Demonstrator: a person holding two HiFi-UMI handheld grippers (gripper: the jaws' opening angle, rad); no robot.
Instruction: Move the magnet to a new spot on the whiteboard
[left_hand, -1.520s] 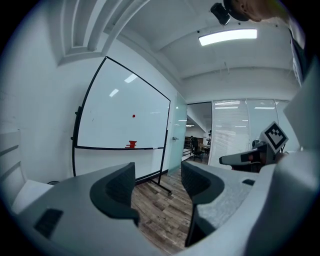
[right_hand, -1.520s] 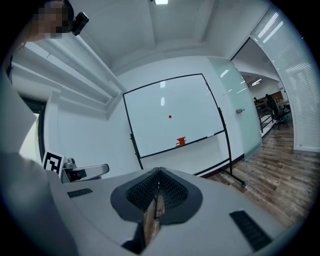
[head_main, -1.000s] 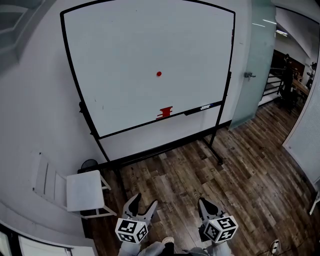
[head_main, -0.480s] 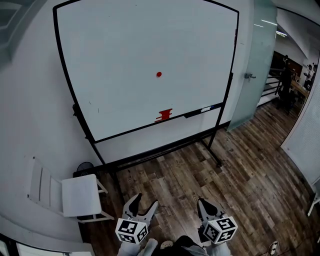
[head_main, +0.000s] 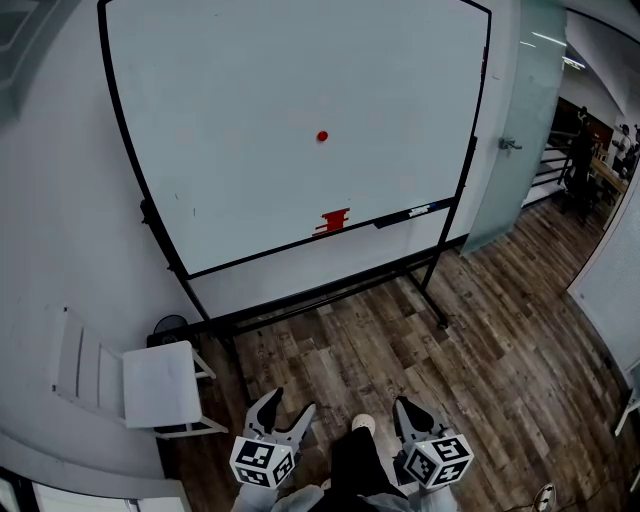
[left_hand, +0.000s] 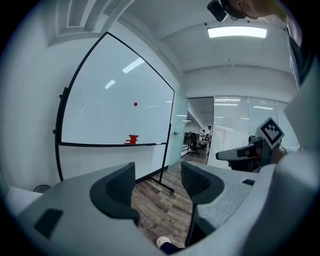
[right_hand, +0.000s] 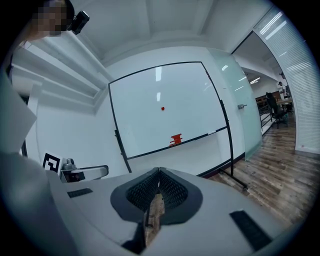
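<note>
Dark wood floor underfoot, planks running off to the right. White chair at the floor's left edge, tucked against the pale wall. Just behind the chair, a dark round thing low by the wall, too small to name. Up on the ledge, a red block near the middle, and a marker lying further along toward the right end. Frosted glass door off to the right, metal handle sticking out. Beyond the door, an office chair on the same planks. Overhead, a long ceiling light, glowing.
</note>
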